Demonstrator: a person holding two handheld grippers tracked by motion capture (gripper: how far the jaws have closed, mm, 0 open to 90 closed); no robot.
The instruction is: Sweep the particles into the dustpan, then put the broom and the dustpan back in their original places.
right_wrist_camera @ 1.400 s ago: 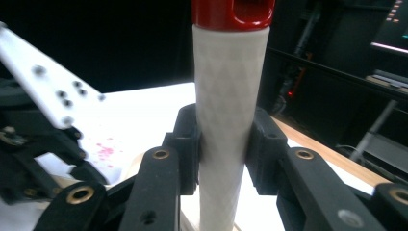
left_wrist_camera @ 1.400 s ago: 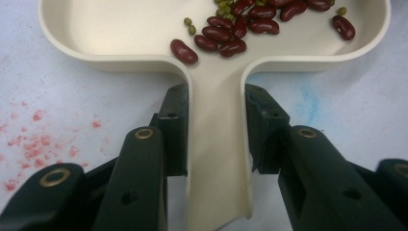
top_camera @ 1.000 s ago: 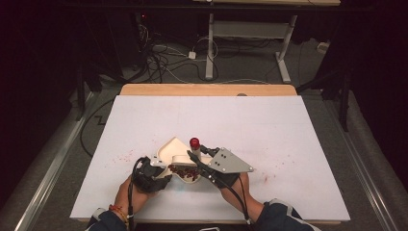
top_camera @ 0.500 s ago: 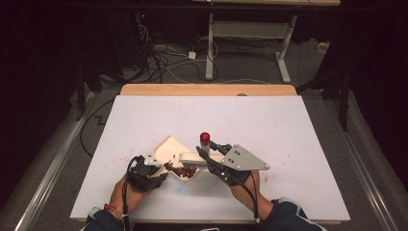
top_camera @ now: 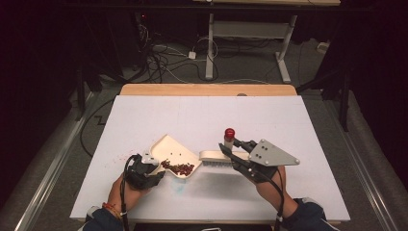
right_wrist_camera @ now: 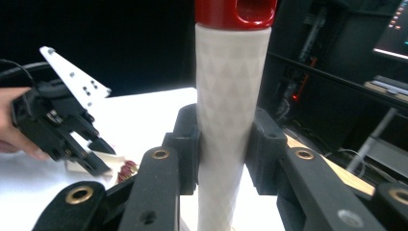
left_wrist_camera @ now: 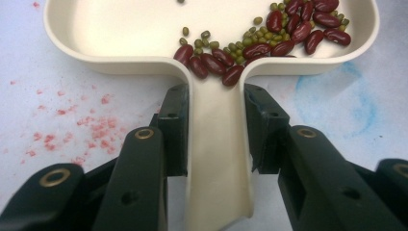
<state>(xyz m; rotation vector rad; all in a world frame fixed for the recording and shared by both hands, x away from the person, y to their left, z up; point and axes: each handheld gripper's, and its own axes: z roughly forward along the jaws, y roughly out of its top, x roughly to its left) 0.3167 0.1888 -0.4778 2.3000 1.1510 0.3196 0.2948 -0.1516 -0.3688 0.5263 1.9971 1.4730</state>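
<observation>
Gripping the cream dustpan [left_wrist_camera: 144, 29] by its handle [left_wrist_camera: 219, 159], the left gripper [top_camera: 144, 172] has its two black jaws pressed against either side of that narrow channel, closed down as far as the handle lets them. Just ahead of those jaws, where the handle widens into the pan, lies a small heap of red kidney beans [left_wrist_camera: 284, 33] mixed with green mung beans [left_wrist_camera: 240, 45]; most of them sit toward the right of the pan as that gripper looks at it, and a few red ones have slid into the mouth of the handle. The pan rests flat on the white table [top_camera: 298, 120], which carries reddish smudges [left_wrist_camera: 91, 130] to the left of the jaws and a faint blue mark [left_wrist_camera: 337, 101] to their right.

The right gripper [top_camera: 235, 155] is clamped on the pale, patterned handle [right_wrist_camera: 231, 120] of a brush [top_camera: 223, 158], jaws snug on both sides of it. The handle stands up between the jaws and ends in a red cap [right_wrist_camera: 235, 12] above them. From the high view, the brush's cream head and bristles reach out from this gripper toward the dustpan, the head lying just beside the pan's open lip, close to the beans. The person's hands hold both grippers low over the near half of the table.
</observation>
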